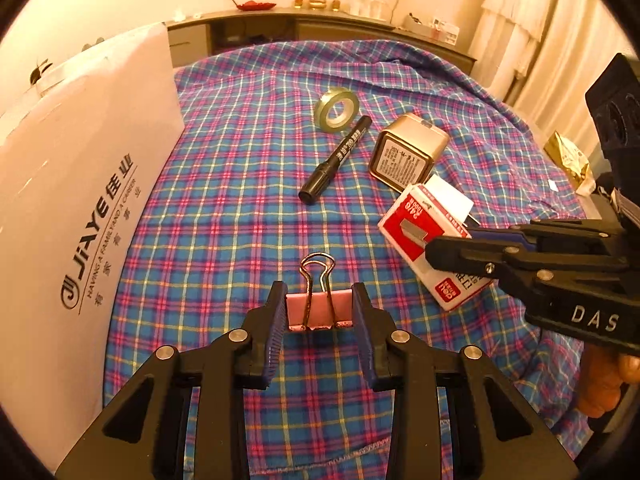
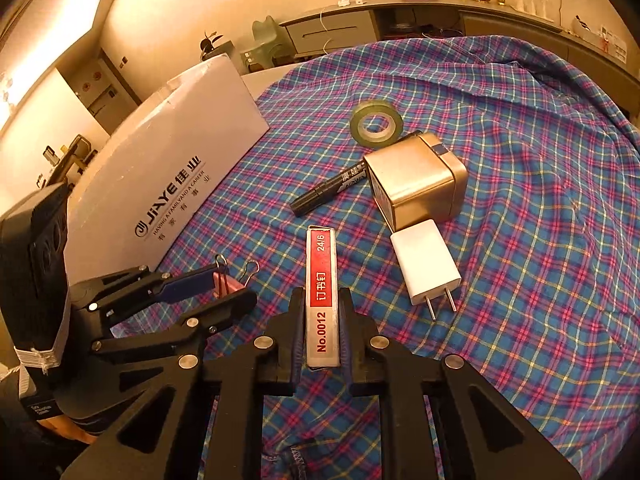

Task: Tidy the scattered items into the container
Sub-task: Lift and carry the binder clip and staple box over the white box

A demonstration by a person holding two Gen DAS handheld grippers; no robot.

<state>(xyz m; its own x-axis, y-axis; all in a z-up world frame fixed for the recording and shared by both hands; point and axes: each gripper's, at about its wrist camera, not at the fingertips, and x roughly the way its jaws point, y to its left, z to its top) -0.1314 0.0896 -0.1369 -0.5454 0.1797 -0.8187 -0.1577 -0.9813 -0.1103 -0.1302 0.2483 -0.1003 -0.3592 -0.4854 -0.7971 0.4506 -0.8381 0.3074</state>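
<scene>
Left wrist view is showing the largest thing first: the white box [image 1: 80, 184] printed with a logo, standing at the left edge of the plaid cloth [image 1: 248, 128] that is covering the counter. Judging by the task, this box is serving as the container, though its opening is not showing from here.

Further out on the cloth, the gold tin [image 1: 408, 152] is lying on its side with its label facing the camera, and the black marker [image 1: 336, 160] is lying between the tin and the tape roll [image 1: 337, 109]. The white charger [image 2: 426, 266] is resting just beside the tin, prongs pointing toward the camera. These four are sitting untouched, waiting their turn.

Nearer, the right tool [image 2: 322, 330] is clamping the red staple box [image 2: 321, 300] by its narrow sides, the pads pressing flat against them so the box is not tipping. The box's lower end is seeming to be at cloth level.

Smallest, the pink binder clip [image 1: 316, 310] is sitting between the fingers of the left tool [image 1: 320, 312], gripped across its body with the wire handles pointing away. Both grips are looking ready for lifting toward the box.
</scene>
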